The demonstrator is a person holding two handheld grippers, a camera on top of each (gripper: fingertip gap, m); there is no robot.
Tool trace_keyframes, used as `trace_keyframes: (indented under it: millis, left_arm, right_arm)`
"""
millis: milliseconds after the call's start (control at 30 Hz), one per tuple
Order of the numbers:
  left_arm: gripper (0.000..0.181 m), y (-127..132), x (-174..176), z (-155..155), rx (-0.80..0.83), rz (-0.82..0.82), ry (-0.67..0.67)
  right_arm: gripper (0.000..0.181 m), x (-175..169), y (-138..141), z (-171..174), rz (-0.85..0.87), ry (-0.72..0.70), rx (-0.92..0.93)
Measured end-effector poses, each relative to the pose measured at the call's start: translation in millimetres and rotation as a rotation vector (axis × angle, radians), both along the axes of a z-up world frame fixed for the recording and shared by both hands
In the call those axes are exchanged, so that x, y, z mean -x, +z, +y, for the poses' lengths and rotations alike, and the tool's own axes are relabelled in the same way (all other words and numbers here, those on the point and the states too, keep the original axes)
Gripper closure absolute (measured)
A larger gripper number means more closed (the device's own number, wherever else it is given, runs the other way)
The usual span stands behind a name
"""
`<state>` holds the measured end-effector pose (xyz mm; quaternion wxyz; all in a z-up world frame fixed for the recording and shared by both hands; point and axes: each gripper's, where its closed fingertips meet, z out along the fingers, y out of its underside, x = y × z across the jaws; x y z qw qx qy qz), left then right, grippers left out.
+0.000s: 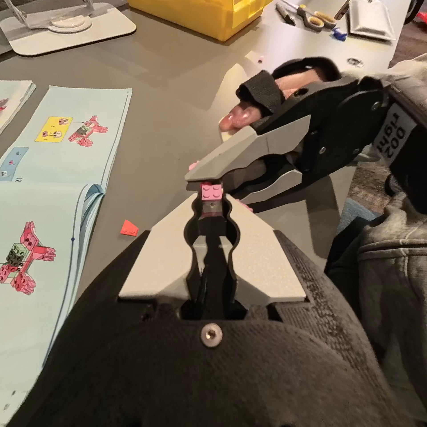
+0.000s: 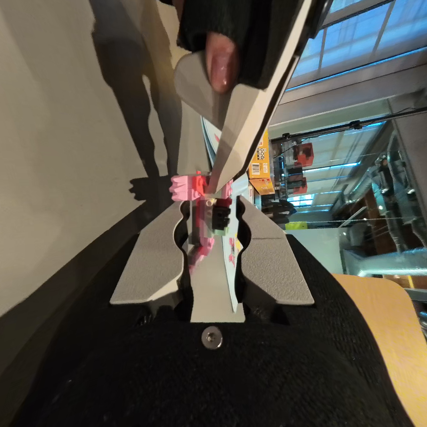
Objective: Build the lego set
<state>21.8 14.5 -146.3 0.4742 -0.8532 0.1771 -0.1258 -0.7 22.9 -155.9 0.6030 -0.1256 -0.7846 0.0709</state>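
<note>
My left gripper [image 1: 211, 196] is shut on a small sub-assembly, a pink 2x2 brick [image 1: 210, 192] stacked on a grey and a dark piece. It holds this against the tip of my right gripper [image 1: 219, 186], which reaches in from the right. In the right wrist view my right gripper [image 2: 211, 201] is shut on the pink, red, black and green lego model [image 2: 208, 219], held above the table. The left gripper [image 2: 213, 188] comes down from above, and its tip touches the model's top. Its own brick is hidden there.
An open instruction booklet [image 1: 69, 161] lies at the left of the grey table [image 1: 161, 92]. A loose red wedge piece [image 1: 129, 228] lies beside it. A yellow box [image 1: 203, 16], scissors [image 1: 316, 18] and a white stand base [image 1: 69, 30] are at the far edge. The grippers are tip to tip, or close to it.
</note>
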Motion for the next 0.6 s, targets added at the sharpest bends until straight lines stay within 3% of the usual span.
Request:
trace_keyframes:
  millis: [233,333,600]
  left_arm:
    - [0.166,-7.7,1.9,0.1,0.017,0.013,0.015]
    - [0.166,-9.7,5.7,-1.1,0.021,0.023,0.025]
    - [0.166,-25.2,16.7,-9.4,0.057,0.03,0.026]
  right_arm:
    - [0.143,-1.4,-5.3,-2.2,-0.003,0.012,0.004]
    - [0.135,-4.2,-3.3,-1.5,0.0,0.022,0.021]
    - [0.12,-30.9,8.9,-7.3,0.036,0.191,0.144]
